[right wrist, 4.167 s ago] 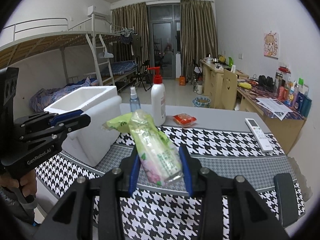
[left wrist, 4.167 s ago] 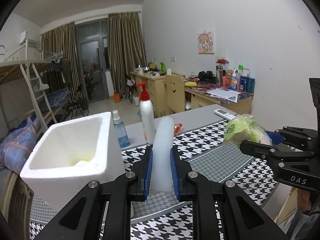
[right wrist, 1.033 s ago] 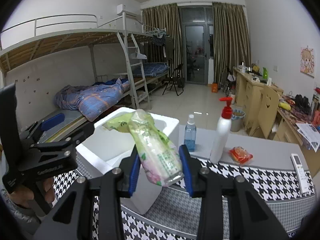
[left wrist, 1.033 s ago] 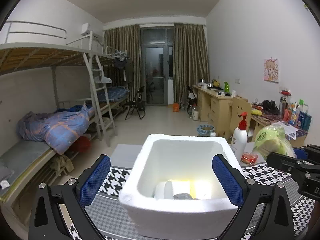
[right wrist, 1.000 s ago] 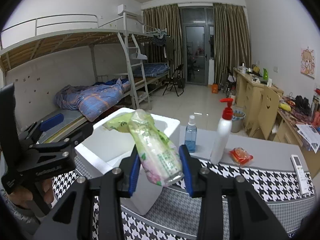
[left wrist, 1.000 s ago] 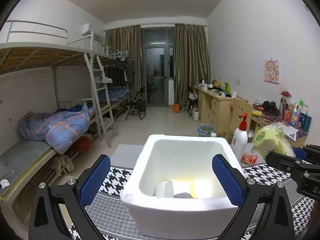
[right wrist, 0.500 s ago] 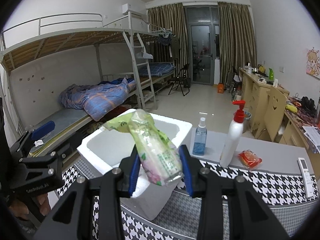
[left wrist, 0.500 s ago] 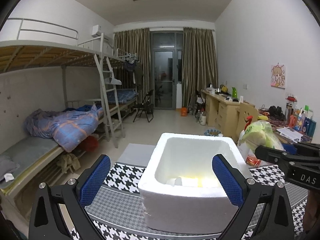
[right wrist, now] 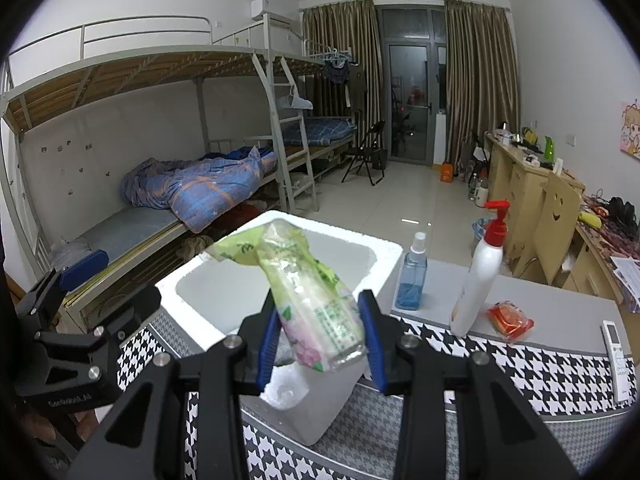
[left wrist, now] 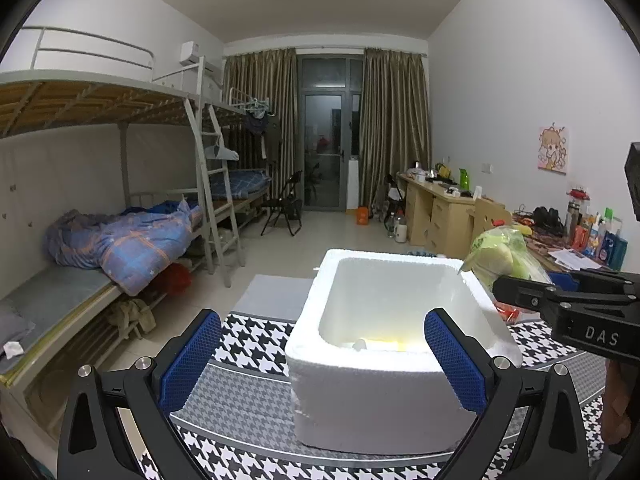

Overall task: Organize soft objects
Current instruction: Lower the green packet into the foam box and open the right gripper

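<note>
A: Houndstooth cloth covers the table (right wrist: 560, 384); bunk beds (right wrist: 168, 184) stand behind.

B: And the tissue pack (right wrist: 316, 300)?

A: Pinched between the right gripper (right wrist: 320, 340) fingers, above the foam box (left wrist: 400, 400). The left gripper (left wrist: 320, 360) fingers gape wide, empty.

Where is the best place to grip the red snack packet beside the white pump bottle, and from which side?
Probably the red snack packet across its narrow width, coming from above: it lies flat, with the pump bottle close on its left.

Foam box (left wrist: 384, 396) rough, matt; tissue pack (right wrist: 316, 304) glossy plastic wrap; tablecloth (right wrist: 520, 380) probably woven cloth
</note>
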Demonstrator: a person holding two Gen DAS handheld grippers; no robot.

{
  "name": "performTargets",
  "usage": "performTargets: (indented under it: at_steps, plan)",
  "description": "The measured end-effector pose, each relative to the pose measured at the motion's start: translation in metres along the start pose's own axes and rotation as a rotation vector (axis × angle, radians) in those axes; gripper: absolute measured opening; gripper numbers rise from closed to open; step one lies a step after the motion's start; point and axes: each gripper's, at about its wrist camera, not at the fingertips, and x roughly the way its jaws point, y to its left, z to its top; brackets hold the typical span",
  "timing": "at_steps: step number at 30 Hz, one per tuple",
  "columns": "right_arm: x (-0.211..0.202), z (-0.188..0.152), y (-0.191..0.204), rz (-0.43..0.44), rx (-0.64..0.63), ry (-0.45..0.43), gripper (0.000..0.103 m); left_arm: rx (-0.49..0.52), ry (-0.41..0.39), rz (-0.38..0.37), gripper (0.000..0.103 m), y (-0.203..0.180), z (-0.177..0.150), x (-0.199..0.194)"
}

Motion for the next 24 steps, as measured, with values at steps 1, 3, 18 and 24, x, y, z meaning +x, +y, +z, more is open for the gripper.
performTargets:
  at_steps: [1, 3, 18, 24]
  plan:
    - [0.001, 0.000, 0.001, 0.000, -0.001, 0.002, 0.042, -0.002, -0.001, -0.002, 0.102, 0.001, 0.000, 0.000]
    - [0.002, 0.002, 0.004, 0.003, -0.001, 0.006, 0.042, -0.002, -0.002, -0.002, 0.102, 0.001, -0.001, 0.000]
    - [0.023, 0.013, 0.022, 0.012, -0.033, 0.029, 0.044, -0.025, 0.012, -0.002, 0.102, 0.011, -0.010, 0.000]
    - [0.030, 0.013, 0.022, 0.010, -0.019, 0.044, 0.047, -0.026, 0.016, -0.007, 0.102, 0.013, -0.013, -0.001]
